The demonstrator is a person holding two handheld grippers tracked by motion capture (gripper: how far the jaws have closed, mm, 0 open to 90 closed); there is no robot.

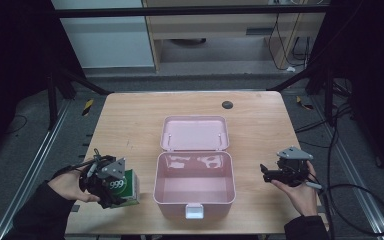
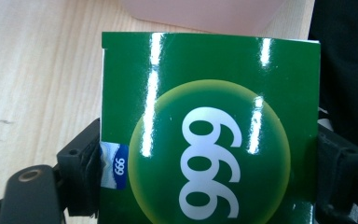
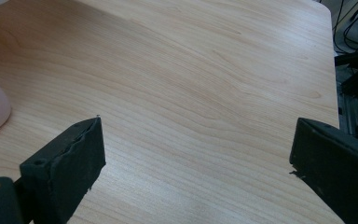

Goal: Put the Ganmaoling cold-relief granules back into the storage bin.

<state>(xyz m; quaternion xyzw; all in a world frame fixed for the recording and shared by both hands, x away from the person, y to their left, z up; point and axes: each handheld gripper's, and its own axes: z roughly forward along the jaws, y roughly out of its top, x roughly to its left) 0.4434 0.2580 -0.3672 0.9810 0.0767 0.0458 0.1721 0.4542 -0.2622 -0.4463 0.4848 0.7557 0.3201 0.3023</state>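
Note:
A green carton marked "999" [image 1: 125, 187] stands on the table's front left, just left of the pink box. My left gripper [image 1: 111, 189] is shut on it; in the left gripper view the carton [image 2: 209, 135] sits squeezed between both black jaws. The pink plastic box [image 1: 194, 184] lies open in the middle, its lid [image 1: 195, 132] folded back flat and its inside bare. My right gripper [image 1: 269, 173] hovers right of the box, open, with bare wood between its jaws [image 3: 196, 154].
A wooden table [image 1: 130, 120] carries everything. A small dark round disc [image 1: 227, 104] lies near its far edge. The box has a white latch [image 1: 194, 211] at its front. Cables [image 1: 350, 200] trail on the floor to the right.

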